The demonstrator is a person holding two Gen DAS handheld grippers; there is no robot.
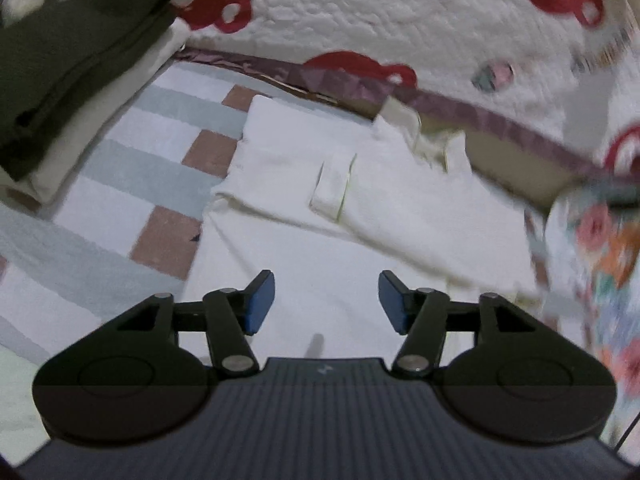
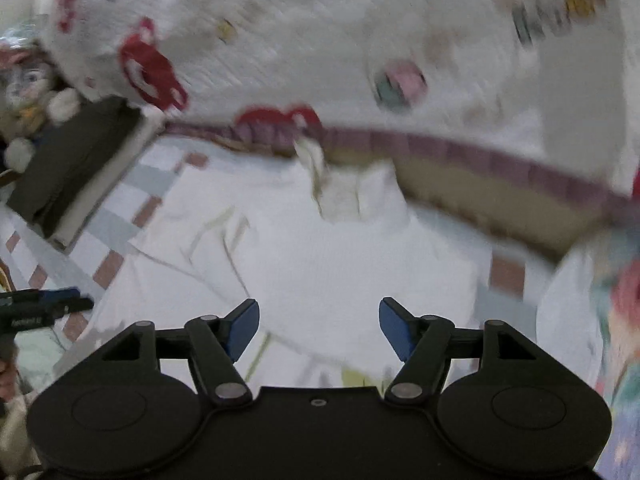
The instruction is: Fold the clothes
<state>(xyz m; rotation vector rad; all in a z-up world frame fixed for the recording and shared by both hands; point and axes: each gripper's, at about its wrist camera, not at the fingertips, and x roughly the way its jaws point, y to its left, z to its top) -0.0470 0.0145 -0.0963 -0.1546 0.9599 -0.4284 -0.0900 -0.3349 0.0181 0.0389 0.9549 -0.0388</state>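
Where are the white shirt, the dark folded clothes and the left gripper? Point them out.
white shirt (image 1: 360, 200), left wrist view, on its chest.
dark folded clothes (image 1: 68, 60), left wrist view, on the top layer.
left gripper (image 1: 326, 300), left wrist view, midway between fingertips.

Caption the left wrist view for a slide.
Open left claw hovers above a white garment spread on the checked bedsheet, folded dark clothing stacked to the left.

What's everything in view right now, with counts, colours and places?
shirt: one, white, spread on the bed ahead of both tongs
folded clothes: one stack, dark green over cream, far left
bed cover: one, pale blue and white with brown squares, under the shirt
quilt: one, white with red bears, behind
floral fabric: one, multicoloured, right edge
left tongs: black, blue pads, open
right tongs: black, blue pads, open
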